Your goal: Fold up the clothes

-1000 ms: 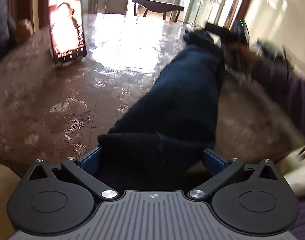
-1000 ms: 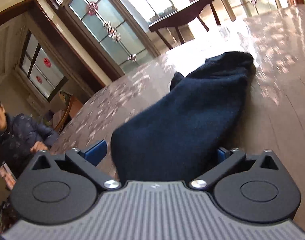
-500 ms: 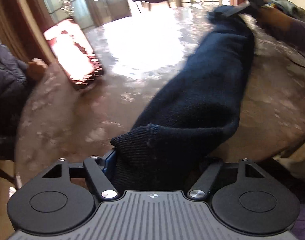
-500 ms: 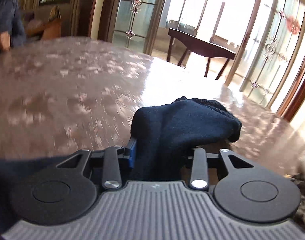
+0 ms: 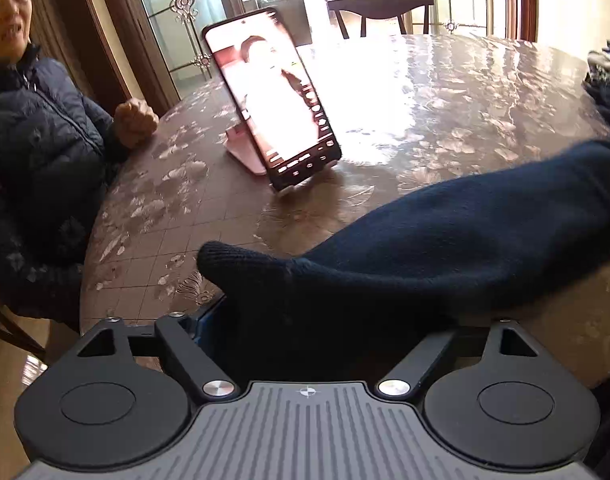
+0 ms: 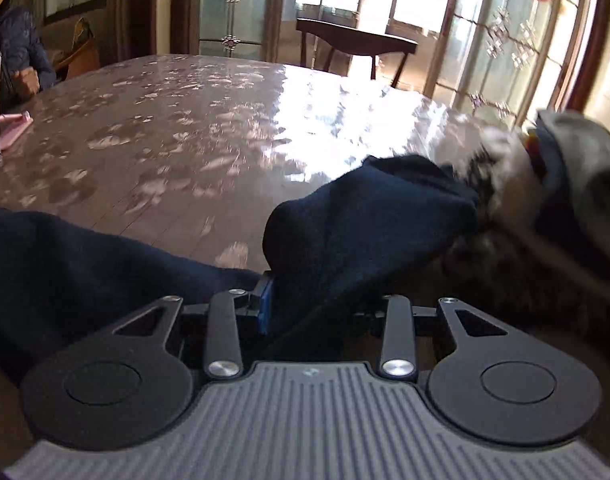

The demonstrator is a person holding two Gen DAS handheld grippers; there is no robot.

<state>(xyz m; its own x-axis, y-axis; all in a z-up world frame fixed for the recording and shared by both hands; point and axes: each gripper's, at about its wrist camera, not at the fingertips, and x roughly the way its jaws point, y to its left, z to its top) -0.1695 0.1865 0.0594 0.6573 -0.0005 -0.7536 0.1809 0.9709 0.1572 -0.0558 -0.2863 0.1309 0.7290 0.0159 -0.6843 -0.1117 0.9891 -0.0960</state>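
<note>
Sock [image 5: 445,248]: stretched along the table's [image 5: 425,92] near edge, to flatten for folding.
Left tongs [image 5: 305,320]: my jaws opening, sock end between.
Right tongs [image 6: 317,308]: I'm pinching the other end.

The middle of the table [image 6: 209,128] lies bare. A propped phone [image 5: 271,96] blocks the left side, a clothes pile [image 6: 553,184] the right edge.

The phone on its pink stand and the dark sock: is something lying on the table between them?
No. The left wrist view shows only bare flowered table between phone and sock.
</note>
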